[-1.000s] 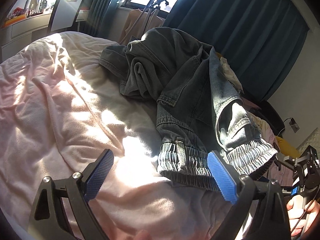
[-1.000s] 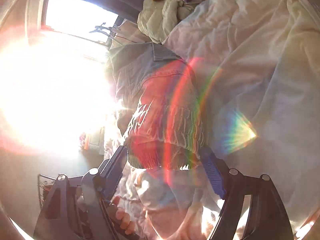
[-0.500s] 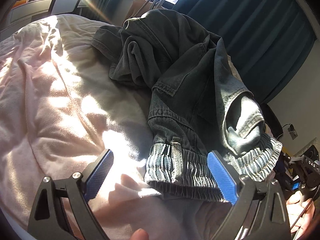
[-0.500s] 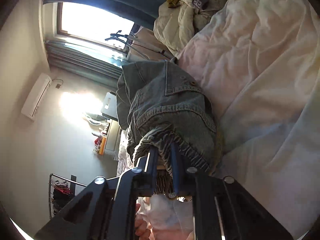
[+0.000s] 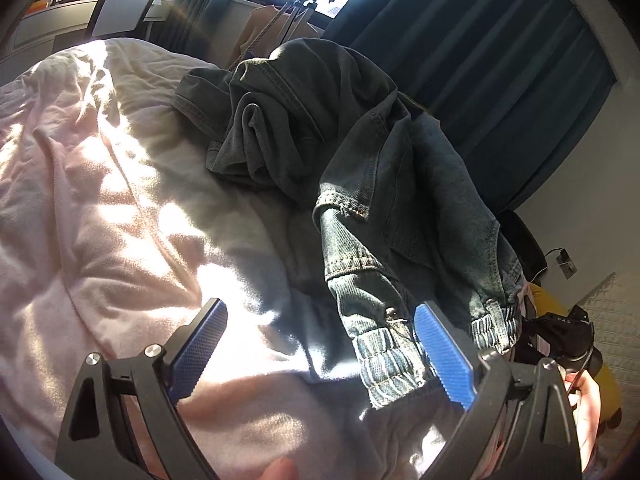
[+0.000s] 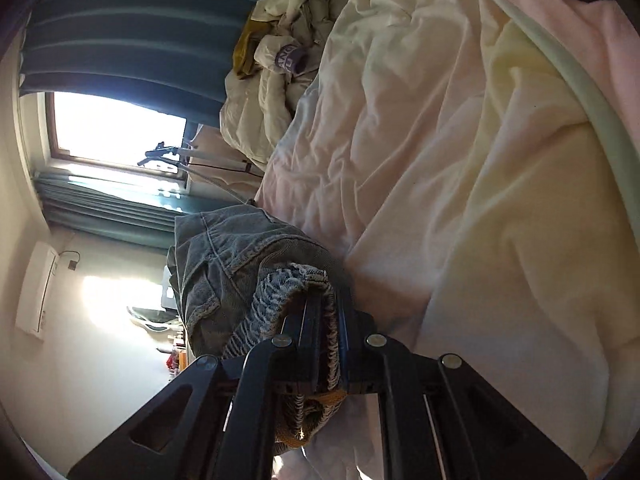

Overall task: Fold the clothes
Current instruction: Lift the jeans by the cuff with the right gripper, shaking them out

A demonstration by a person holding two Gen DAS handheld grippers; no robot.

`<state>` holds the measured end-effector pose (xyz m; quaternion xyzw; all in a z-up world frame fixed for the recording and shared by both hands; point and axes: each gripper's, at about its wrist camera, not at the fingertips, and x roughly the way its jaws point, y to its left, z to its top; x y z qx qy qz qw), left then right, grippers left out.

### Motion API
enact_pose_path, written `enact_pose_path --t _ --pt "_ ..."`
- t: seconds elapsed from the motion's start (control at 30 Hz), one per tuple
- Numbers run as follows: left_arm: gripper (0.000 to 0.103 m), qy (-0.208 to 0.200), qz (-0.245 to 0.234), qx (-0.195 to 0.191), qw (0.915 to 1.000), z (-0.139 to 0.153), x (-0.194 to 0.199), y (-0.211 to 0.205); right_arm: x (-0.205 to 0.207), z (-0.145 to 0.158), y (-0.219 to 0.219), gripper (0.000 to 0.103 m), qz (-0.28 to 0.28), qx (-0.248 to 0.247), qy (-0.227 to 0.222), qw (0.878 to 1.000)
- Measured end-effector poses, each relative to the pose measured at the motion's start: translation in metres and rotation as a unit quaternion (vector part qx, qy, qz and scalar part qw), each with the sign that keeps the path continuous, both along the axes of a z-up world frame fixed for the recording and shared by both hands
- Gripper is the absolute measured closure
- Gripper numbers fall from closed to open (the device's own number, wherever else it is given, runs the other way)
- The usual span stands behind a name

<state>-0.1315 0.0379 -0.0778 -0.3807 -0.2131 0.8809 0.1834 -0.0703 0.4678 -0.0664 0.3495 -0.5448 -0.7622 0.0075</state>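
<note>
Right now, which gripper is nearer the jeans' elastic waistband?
Right. The right gripper is shut on the elastic waistband of the jeans. The left gripper is open just short of it, one blue pad beside the band, not gripping.

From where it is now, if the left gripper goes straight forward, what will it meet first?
Probably the pink bedding: the open left gripper points over it, with the denim jacket off toward its right finger. Depth is unclear.

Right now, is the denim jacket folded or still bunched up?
Bunched up: the denim jacket lies crumpled on the bedding, its ribbed hem pinched in the right gripper.
</note>
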Motion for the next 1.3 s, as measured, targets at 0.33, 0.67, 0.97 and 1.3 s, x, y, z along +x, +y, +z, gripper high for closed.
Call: enact_pose_path --t 0.33,0.67,0.97,1.3 --pt "0.007 -0.008 -0.023 0.047 0.9986 -0.008 0.018 0.006 0.045 0.042 -0.024 0.084 -0.013 0.144 -0.031 0.989" --pt "0.007 -0.014 -0.033 0.042 0.9985 -0.010 0.014 0.013 0.018 0.066 -0.053 0.045 0.088 0.216 0.010 0.972" --pt "0.007 -0.030 -0.023 0.080 0.9961 -0.021 0.003 0.008 -0.010 0.081 -0.093 0.024 0.166 0.326 0.044 0.930" --pt "0.007 -0.025 -0.037 0.062 0.9971 -0.023 -0.002 0.023 -0.013 0.092 -0.161 0.024 0.202 0.462 0.086 0.859"
